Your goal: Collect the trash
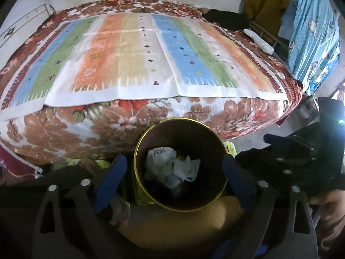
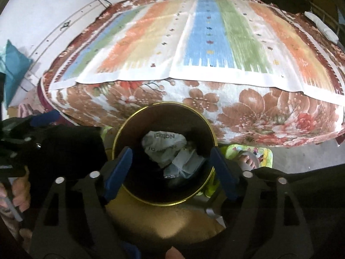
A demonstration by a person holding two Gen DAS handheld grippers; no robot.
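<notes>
Hovering over the bin (image 1: 180,166), sitting on the floor against the bed (image 1: 133,116), at 6 o'clock in both wrist views. Showing left gripper (image 1: 174,179) jaws standing wide, gripping nothing, blue fingers (image 1: 110,179) flanking the bin mouth. Showing right gripper (image 2: 170,172) jaws likewise spread wide and empty, blue fingers (image 2: 117,172) framing the rim. Lying loose at the bin bottom: crumpled white paper (image 1: 160,157) and a pale wrapper (image 1: 187,170) beside it, toward 4 o'clock. Judging the drop as complete, both pieces resting well below the gold rim (image 1: 138,151).

Clearing the bin well:
- Keeping both jaws spread while lifting straight away.
- Avoiding contact with the rim at 3 and 9 o'clock, preventing tipping.
- Checking the striped cloth (image 1: 133,54) on the bed at 12 o'clock for leftover scraps; none appearing there.
</notes>
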